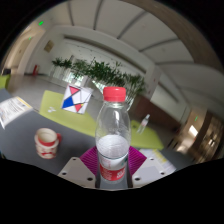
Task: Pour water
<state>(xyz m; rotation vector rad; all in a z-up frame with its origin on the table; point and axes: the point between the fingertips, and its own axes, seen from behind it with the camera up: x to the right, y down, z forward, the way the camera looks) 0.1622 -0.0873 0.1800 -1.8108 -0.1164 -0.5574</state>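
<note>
The tool (113,172) is clamped on a clear plastic water bottle with a red cap (114,135), holding it upright near its base with the magenta pads (92,160) on either side of it. The cap looks still on, so tipping now would pour nothing. Beyond the fingers, to the left, a red-and-white ceramic mug (47,142) sits on the dark worktop (25,130). The grip is low and the bottle tall, so it may swing or slip when tilted, and water could miss the mug's narrow mouth.
</note>
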